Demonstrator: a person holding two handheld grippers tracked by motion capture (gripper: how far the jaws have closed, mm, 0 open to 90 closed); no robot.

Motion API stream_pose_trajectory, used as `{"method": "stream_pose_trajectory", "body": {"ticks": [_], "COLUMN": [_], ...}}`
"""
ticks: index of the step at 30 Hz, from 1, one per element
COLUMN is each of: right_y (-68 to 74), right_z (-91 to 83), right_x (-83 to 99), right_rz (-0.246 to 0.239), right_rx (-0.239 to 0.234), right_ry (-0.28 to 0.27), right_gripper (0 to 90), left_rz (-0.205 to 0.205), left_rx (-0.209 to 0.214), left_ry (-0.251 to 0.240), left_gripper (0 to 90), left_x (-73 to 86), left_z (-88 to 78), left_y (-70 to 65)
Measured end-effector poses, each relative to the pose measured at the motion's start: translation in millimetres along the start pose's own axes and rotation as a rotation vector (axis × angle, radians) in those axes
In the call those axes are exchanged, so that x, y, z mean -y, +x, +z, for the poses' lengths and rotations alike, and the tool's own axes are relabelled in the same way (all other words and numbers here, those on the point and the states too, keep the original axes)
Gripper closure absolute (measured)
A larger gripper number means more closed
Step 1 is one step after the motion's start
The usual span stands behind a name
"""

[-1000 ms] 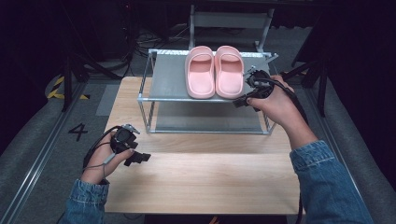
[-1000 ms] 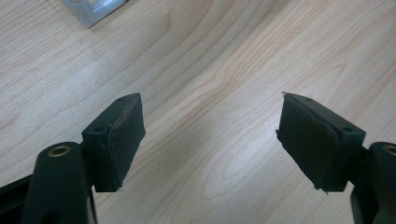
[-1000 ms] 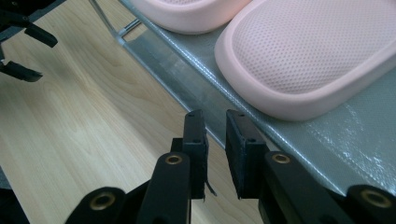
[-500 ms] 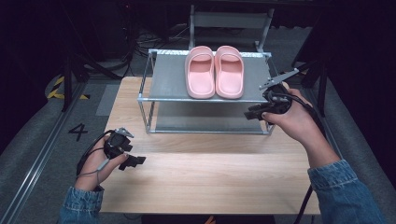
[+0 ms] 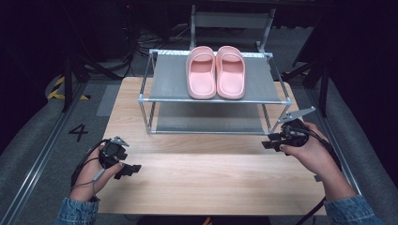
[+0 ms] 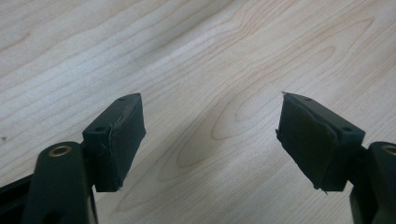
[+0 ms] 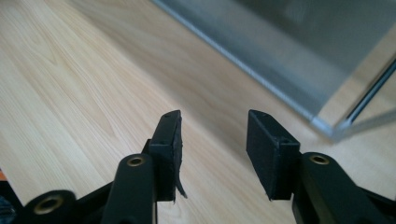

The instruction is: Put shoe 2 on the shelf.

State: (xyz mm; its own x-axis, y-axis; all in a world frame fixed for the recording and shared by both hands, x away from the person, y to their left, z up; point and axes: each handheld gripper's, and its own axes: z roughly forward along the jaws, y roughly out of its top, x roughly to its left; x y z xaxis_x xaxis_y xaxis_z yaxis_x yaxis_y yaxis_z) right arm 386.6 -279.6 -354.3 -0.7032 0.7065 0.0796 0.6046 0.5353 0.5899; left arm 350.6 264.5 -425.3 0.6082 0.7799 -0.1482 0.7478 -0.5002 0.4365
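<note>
A pair of pink slippers (image 5: 216,71) lies side by side on the top shelf of a metal rack (image 5: 169,79) at the back of the wooden table (image 5: 206,178). My left gripper (image 5: 130,168) rests low over the table's front left, open, with bare wood between its pads (image 6: 116,140). My right gripper (image 5: 270,142) hovers at the table's right, just in front of the rack's right leg. Its jaws stand apart with nothing between them, and the rack's lower shelf (image 7: 299,51) shows just beyond its fingertips (image 7: 170,140).
The rack has a grey lower shelf (image 5: 209,117) under the top one, with nothing on it. The floor beside the table's left carries a painted number 4 (image 5: 78,131) and yellow-black tape (image 5: 58,86). Cables trail from both grippers.
My right gripper has drawn back from the slippers on the top shelf, down and toward the table's front right. My left gripper slid slightly toward the front edge.
</note>
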Motion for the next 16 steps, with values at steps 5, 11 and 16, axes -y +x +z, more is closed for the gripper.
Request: {"method": "stream_pose_trajectory", "body": {"ticks": [5,11,16], "right_y": [-8.8,-14.4,-14.7], "right_z": [21.1,39.7,44.0], "right_x": [34.0,56.1,65.1], "right_rz": [0.042,0.049,0.071], "right_rx": [0.025,0.044,0.044], "right_ry": [0.039,0.048,0.014], "right_gripper": [51.2,48.2,47.2], "left_rz": [-0.011,-0.007,-0.005], "left_rx": [0.002,-0.003,-0.006], "left_ry": [0.006,-0.004,-0.014], "left_gripper": [23.2,21.4,20.3], "left_x": [2.3,2.7,1.8], "left_z": [6.9,12.0,15.3], "left_y": [2.4,5.7,6.6]}}
